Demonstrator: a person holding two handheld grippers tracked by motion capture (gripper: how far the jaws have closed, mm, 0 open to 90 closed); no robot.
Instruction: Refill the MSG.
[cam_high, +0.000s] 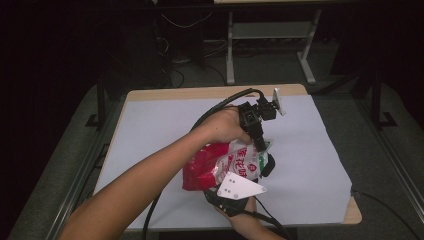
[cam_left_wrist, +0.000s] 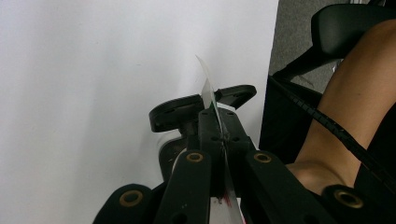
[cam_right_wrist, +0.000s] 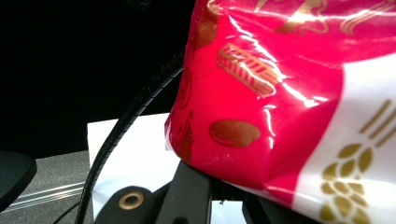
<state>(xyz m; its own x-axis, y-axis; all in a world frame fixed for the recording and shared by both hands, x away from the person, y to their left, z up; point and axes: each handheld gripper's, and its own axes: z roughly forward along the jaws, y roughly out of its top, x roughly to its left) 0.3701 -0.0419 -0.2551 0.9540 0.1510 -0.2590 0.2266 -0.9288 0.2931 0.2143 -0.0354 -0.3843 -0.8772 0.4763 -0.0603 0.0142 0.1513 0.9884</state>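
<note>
A red-and-white snack bag (cam_high: 225, 167) with gold wheat motifs is held above the table's middle, between both grippers. The left gripper (cam_high: 260, 145) pinches the bag's thin top edge with jaws closed; the right gripper (cam_high: 235, 192) clamps its lower edge from the near side, jaws likewise closed on it. Beneath lies a white sheet (cam_high: 165, 125) covering a wooden table (cam_high: 210, 92). Beyond, grey floor (cam_high: 350, 75) and a desk frame (cam_high: 270, 40) recede into darkness. The bag's print is too blurred to read.
</note>
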